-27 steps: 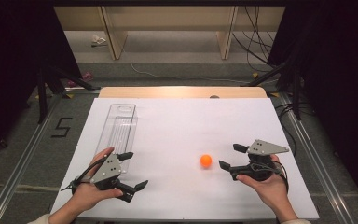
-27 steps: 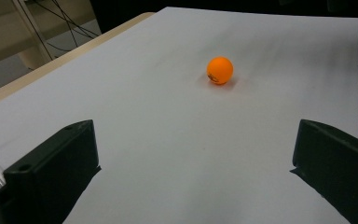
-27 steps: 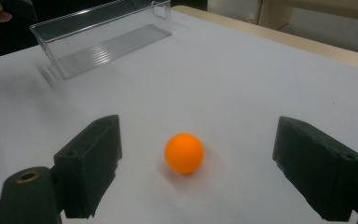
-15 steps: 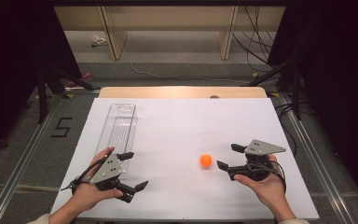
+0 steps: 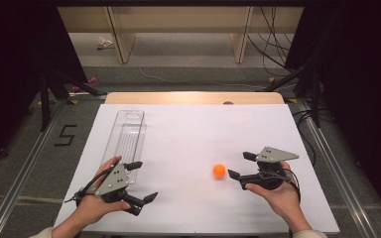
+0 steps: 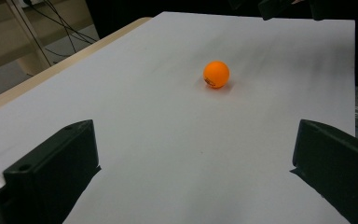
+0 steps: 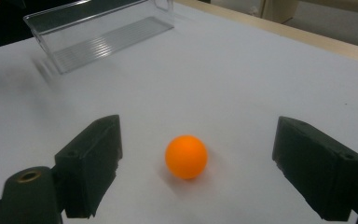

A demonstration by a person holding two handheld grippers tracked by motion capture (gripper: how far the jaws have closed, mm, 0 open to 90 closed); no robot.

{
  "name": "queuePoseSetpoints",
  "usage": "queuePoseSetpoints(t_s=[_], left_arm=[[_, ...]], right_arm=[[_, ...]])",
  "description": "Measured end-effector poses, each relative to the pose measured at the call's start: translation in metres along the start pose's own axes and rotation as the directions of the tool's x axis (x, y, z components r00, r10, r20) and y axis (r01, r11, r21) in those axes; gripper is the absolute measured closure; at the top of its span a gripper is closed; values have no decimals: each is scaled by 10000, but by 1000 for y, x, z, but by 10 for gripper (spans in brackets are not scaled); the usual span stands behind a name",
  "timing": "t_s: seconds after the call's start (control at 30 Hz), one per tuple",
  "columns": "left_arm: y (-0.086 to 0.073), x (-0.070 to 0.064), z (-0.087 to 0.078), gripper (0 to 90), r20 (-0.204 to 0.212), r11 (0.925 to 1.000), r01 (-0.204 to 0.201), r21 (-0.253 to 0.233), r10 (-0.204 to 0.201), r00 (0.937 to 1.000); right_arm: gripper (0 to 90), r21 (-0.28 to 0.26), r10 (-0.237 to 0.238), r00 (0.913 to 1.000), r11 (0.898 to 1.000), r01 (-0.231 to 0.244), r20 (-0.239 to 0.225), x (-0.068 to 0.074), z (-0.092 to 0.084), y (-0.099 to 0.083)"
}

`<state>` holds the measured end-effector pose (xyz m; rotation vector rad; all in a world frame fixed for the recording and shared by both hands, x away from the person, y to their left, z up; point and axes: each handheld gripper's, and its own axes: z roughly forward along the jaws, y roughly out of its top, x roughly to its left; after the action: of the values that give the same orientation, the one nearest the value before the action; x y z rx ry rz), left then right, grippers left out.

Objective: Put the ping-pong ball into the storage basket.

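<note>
**Orange ball between open jaws**

The orange ball [image 5: 219, 171] lies on the white desk [image 5: 198, 129], right of centre — just ahead of the right gripper [image 5: 241, 165], whose jaws stand wide and empty on either side of it, not touching. The left gripper [image 5: 143, 181] (also wide open, holding nothing) sits well apart, near the end of a clear plastic tray [image 5: 126, 139].

A lab: white-covered table [image 5: 193, 129] in a dark-curtained booth, cables [image 5: 273, 34] across the concrete floor.
</note>
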<state>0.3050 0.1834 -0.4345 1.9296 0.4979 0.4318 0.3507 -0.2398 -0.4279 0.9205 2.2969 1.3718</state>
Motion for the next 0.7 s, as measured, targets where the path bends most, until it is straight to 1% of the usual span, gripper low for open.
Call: queuePoseSetpoints(t_s=[0.03, 0.13, 0.17, 0.33, 0.37, 0.43, 0.53, 0.57, 0.6, 0.7], left_arm=[[0, 0, 0, 0, 5, 10000, 2, -16, -2, 10000], [0, 0, 0, 0, 42, 10000, 14, -29, -13, 10000], [0, 0, 0, 0, 72, 10000, -14, -18, 14, 10000], [1, 0, -1, 0, 71, 10000, -53, -51, 53, 10000], [1, 0, 0, 0, 63, 10000, -85, -31, 85, 9999], [1, -1, 0, 0, 65, 10000, -39, -38, 40, 10000], [1, 0, 0, 0, 84, 10000, -44, -45, 44, 10000], [0, 0, 0, 0, 82, 10000, -20, -38, 21, 10000], [0, 0, 0, 0, 82, 10000, -20, -38, 21, 10000], [1, -1, -1, 0, 87, 10000, -26, -60, 26, 10000]], right_arm=[[166, 131, -56, 10000, 9999, 57, -46, 0, 5, 0], [168, 284, -122, 9999, 9995, 122, 13, 0, 9, 0], [169, 421, -193, 9998, 9989, 194, -13, 0, 13, 0], [168, 516, -200, 9998, 9985, 202, -46, -1, 19, -1], [169, 629, -193, 9998, 9978, 195, -34, 0, 23, 0], [169, 659, -209, 9998, 9976, 211, -30, 0, 25, 0], [170, 877, -272, 9995, 9957, 282, -131, 1, 32, 0], [171, 1009, -315, 9994, 9944, 330, -169, 2, 38, 0], [171, 1009, -315, 9994, 9944, 330, -169, 2, 38, 0], [174, 1197, -389, 9989, 9919, 416, -246, 3, 46, 0]])
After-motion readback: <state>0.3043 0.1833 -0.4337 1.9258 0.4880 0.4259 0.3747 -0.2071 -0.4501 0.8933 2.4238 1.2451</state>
